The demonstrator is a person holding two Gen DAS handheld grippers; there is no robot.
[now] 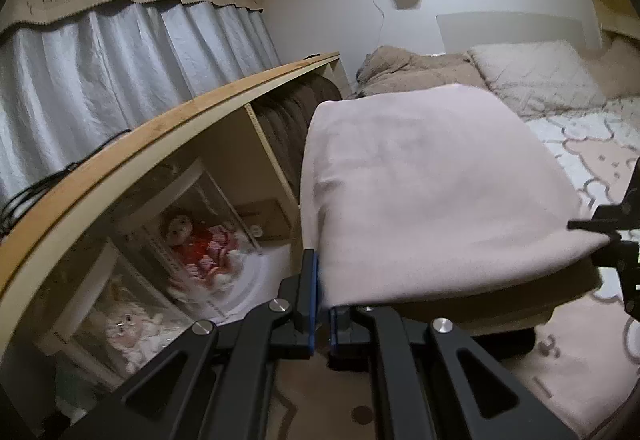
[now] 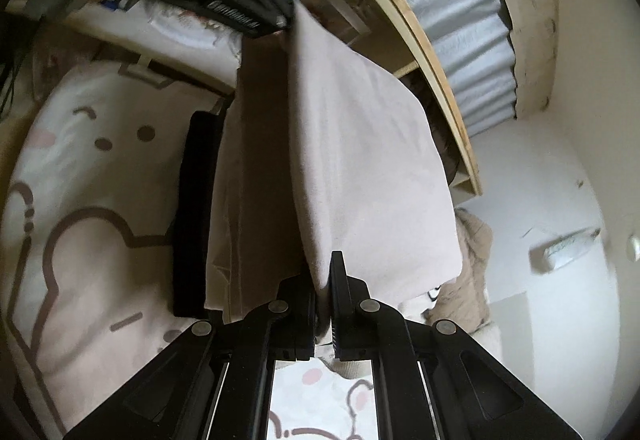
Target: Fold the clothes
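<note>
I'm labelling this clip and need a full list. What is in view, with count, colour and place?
garment: one, pale pink, stretched between both grippers above the bed
bedsheet: one, white with cartoon print, on the bed
pillow: one, cream, head of bed
blanket: one, beige, bunched beside the pillow
shelf: one, wooden, beside the bed
dolls: two, in the shelf
curtain: one, grey, behind the shelf
left gripper: black, shut on garment
right gripper: black, shut on garment
</note>
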